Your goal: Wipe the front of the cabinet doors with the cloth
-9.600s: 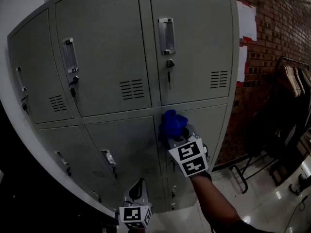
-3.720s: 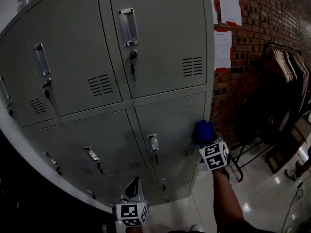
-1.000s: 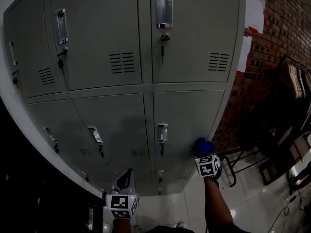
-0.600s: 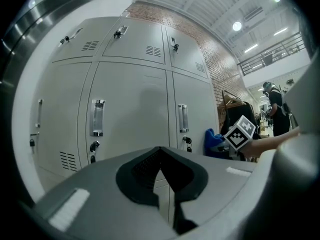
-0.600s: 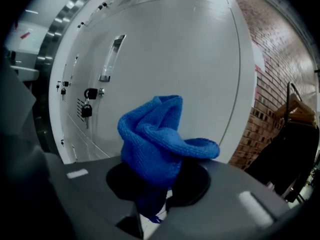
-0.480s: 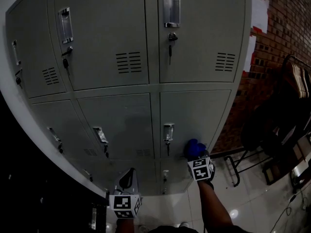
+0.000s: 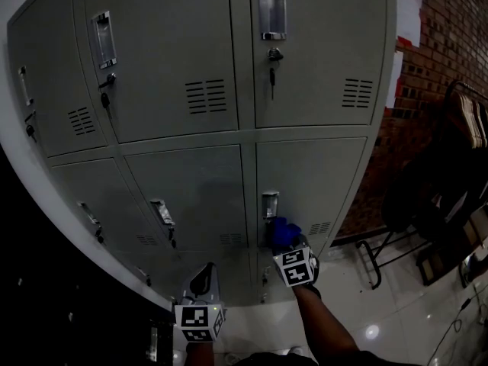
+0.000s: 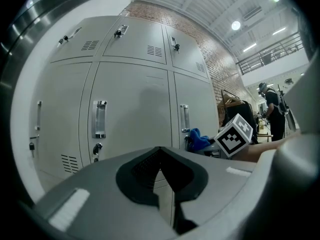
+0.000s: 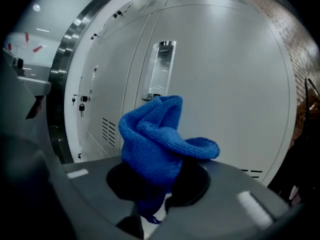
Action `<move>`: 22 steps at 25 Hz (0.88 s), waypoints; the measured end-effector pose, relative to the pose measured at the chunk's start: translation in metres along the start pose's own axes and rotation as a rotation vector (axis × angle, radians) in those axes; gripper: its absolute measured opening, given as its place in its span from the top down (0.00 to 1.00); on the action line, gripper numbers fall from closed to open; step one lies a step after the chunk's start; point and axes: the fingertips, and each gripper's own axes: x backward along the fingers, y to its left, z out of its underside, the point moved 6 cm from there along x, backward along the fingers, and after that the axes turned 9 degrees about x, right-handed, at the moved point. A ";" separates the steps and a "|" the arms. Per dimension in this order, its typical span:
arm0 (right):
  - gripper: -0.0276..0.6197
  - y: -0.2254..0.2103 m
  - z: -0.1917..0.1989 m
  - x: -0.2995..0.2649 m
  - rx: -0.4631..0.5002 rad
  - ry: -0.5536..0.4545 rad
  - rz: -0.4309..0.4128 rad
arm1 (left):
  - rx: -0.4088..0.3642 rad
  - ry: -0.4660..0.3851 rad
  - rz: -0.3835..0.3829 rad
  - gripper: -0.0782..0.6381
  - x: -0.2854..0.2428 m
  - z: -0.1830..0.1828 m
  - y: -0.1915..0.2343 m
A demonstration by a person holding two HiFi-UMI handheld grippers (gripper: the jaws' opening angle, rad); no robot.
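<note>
Your right gripper (image 9: 150, 218) is pinching the blue cloth (image 9: 156, 136). The lower end of the cloth sits between the two jaws, and the rest stands up in front of them as a crumpled bunch. You hold this bunch at the front of the lower right cabinet door (image 7: 313, 178), just below its metal handle (image 7: 270, 204) and near the left edge of that door. I cannot tell if the cloth really presses on the metal.

Your left gripper (image 8: 160, 194) has its jaws pressed together with nothing between them. It hangs low in front of the lower middle door (image 7: 191, 197), apart from it, and well to the left of the right gripper. In the left gripper view you can see the marker cube (image 8: 234, 135) of the right gripper and the blue cloth beside the door handle.

Above, the upper right door (image 7: 320, 44) has a key (image 7: 271, 75) hanging in its lock. To the right of the cabinet is a brick wall (image 7: 446, 44) with paper sheets (image 7: 408, 17) on it, then a clothes rack (image 7: 461, 128) with hangers. The floor (image 7: 396, 311) below is glossy. A person (image 8: 272, 104) stands far off in the left gripper view.
</note>
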 end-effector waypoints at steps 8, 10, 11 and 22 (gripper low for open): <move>0.83 0.015 -0.008 -0.001 0.010 -0.013 -0.040 | 0.008 0.003 0.000 0.87 0.003 0.001 0.004; 0.83 0.007 -0.007 0.015 0.003 -0.025 -0.019 | 0.009 0.000 0.008 0.87 0.002 0.000 0.002; 0.83 0.002 -0.007 0.026 -0.001 -0.037 -0.004 | 0.009 -0.001 0.012 0.87 0.001 -0.001 0.001; 0.83 -0.024 -0.032 0.166 -0.029 -0.283 0.129 | 0.004 -0.030 0.114 0.87 -0.007 -0.010 -0.042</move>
